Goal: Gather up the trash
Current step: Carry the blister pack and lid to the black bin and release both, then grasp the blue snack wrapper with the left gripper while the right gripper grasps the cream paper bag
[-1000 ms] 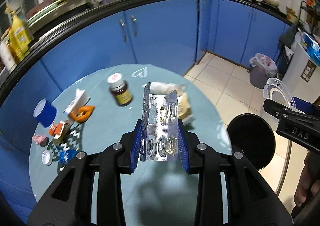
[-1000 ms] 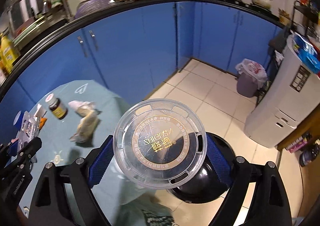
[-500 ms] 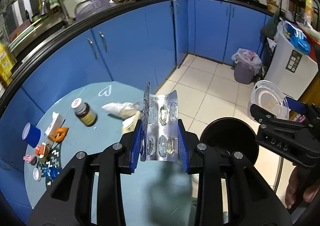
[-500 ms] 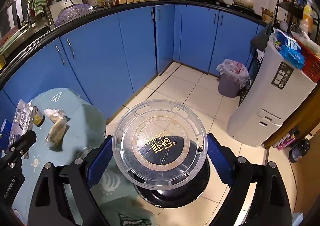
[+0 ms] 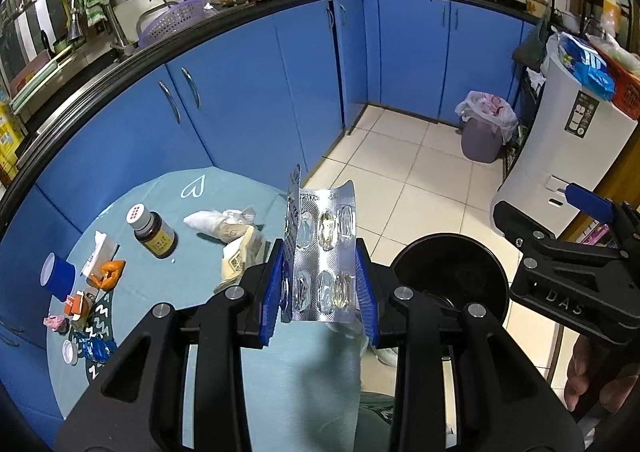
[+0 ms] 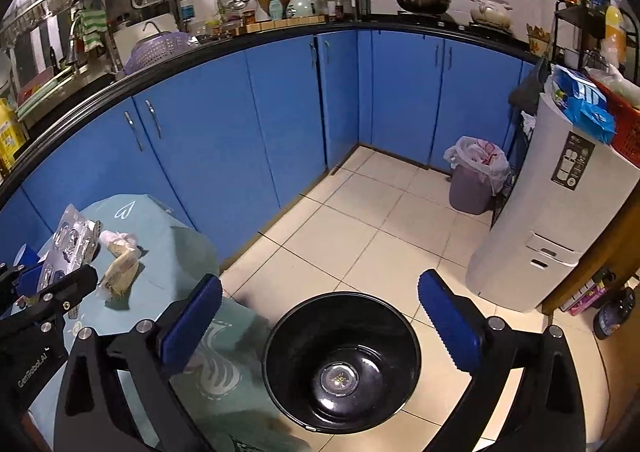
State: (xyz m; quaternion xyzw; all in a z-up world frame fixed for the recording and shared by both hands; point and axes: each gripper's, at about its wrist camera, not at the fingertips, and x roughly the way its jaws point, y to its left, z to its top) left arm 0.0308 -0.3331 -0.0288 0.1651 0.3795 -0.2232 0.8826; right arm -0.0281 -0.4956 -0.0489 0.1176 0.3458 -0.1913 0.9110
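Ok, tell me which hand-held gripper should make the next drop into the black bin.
Left. The left hand-held gripper is shut on the blister pack, beside the black bin. The right hand-held gripper, jaws just opened, hangs empty over it.

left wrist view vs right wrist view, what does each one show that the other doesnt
Only the left wrist view: a brown bottle, a blue cup and small wrappers on the table's far side. Only the right wrist view: the inside bottom of the black bin, and the right gripper open and empty above it. Both: the blister pack pinched in the left gripper, and the bin.
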